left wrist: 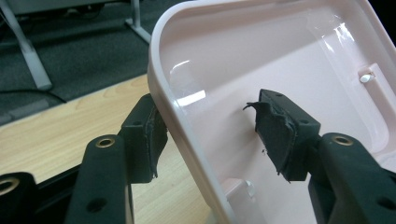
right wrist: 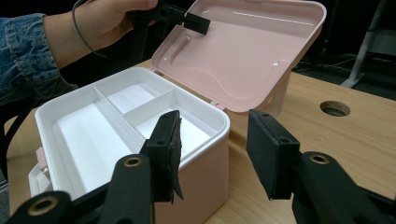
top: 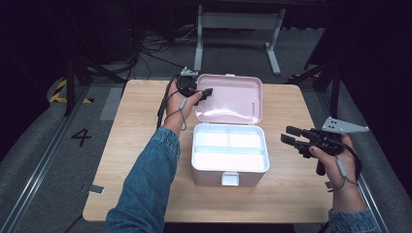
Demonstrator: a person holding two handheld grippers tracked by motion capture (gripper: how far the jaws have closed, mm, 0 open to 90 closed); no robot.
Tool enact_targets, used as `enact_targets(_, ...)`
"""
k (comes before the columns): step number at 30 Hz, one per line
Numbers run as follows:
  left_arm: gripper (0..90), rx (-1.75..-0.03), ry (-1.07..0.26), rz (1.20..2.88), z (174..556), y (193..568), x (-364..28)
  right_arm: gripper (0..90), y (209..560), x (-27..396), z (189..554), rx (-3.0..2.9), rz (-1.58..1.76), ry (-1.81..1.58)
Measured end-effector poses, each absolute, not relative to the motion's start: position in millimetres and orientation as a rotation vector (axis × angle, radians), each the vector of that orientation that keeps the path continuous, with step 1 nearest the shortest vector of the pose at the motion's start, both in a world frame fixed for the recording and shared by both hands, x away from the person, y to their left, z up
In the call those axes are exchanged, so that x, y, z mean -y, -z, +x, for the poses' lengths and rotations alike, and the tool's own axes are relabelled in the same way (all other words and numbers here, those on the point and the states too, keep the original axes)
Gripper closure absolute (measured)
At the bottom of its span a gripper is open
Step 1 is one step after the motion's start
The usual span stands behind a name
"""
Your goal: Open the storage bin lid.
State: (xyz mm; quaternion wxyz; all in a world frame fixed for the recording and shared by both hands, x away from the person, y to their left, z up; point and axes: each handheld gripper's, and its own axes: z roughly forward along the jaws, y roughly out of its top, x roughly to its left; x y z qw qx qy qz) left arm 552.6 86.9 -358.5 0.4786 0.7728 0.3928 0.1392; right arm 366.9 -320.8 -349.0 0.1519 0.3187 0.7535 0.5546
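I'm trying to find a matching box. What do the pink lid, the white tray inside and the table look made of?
Pink lid: glossy moulded plastic, judging by the sharp light reflections on it.
White tray: plastic too, duller, with thin moulded dividers.
Table: pale wood or wood-look laminate; grain lines show, but which it is stays unclear.

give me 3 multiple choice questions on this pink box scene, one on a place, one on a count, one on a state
1. Where is the left gripper?
A. at the raised pink plastic lid's edge
B. on the floor
C. inside the tray

2. How many compartments has the white plastic tray?
A. one
B. three
C. six

3. The pink plastic box is:
A. latched
B. upside down
C. open

A: its jaws straddle the lid's rim in the left gripper view.
B: two small, one long.
C: the lid stands up.
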Motion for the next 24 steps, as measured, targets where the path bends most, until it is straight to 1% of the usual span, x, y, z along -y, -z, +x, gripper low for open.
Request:
enact_targets(10, 44.9, -1.005, -0.265, 1.876, 558, 368, -89, 56.0, 350, 321, 365, -2.175, 0.917, -1.603)
enact_targets(16, 44.4, -1.016, -0.247, 1.894, 560, 372, -90, 55.3, 351, 323, 366, -2.181, 0.923, -1.603)
enact_targets(19, 44.3, -1.04, -0.211, 1.897, 563, 377, -91, 55.2, 352, 322, 366, -2.187, 0.927, -1.602)
enact_targets(24, 44.4, -1.077, -0.187, 1.898, 564, 381, -91, 54.9, 352, 322, 366, -2.191, 0.932, -1.602)
